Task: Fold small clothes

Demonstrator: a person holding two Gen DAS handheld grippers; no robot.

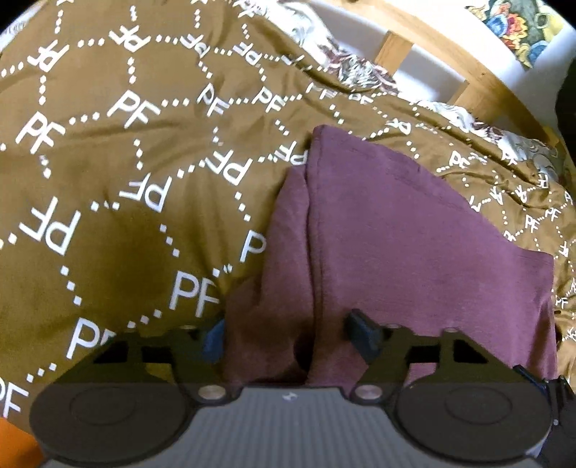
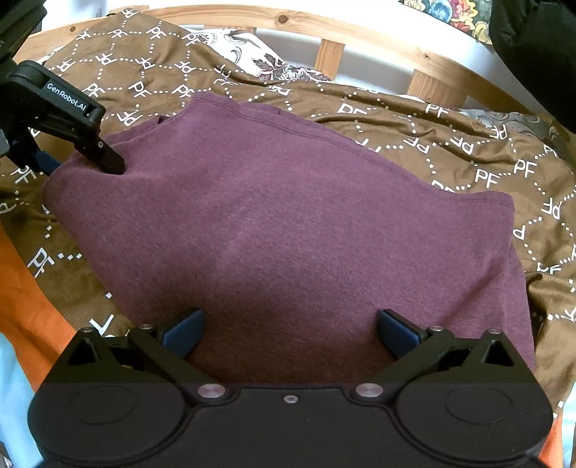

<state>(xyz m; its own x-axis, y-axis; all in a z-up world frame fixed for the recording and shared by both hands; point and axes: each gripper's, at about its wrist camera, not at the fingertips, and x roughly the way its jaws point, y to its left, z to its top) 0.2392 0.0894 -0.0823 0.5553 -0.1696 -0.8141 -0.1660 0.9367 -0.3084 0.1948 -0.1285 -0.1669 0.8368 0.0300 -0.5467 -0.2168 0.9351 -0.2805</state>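
maroon garment (image 2: 288, 223) lies on the bed, spread over a brown bedspread (image 1: 108, 180) printed with white "pf" letters; appears already folded at least once, with a doubled edge running up its left side in the left wrist view.

left claw (image 1: 288, 334): fabric bunched between its fingers at the garment's left edge. one blue pad is half hidden by cloth, the other finger sits on top of it. the right wrist view shows its finger tip pressed into the same corner. fingers partly apart with a wad of cloth between; i judge it pinched, but how firm the hold is i cannot tell.

right claw (image 2: 289, 333): fingers spread wide, blue pads (image 2: 183, 334) well apart, flat cloth of the near edge between them, nothing clamped.

risks, as judged:
- left claw holds a thick wad, not a clean edge; a lift could drop the lower layer and undo the fold.
- only one side is held; if the left moves alone the garment would drag and skew.
- right claw closing on flat cloth may also catch the bedspread beneath, which is soft and wrinkled.
- bedspread creases could pass into the fold.

containers: none visible. wooden bed frame (image 2: 360, 28) behind the bedding, orange cloth (image 2: 32, 306) at the near left edge.
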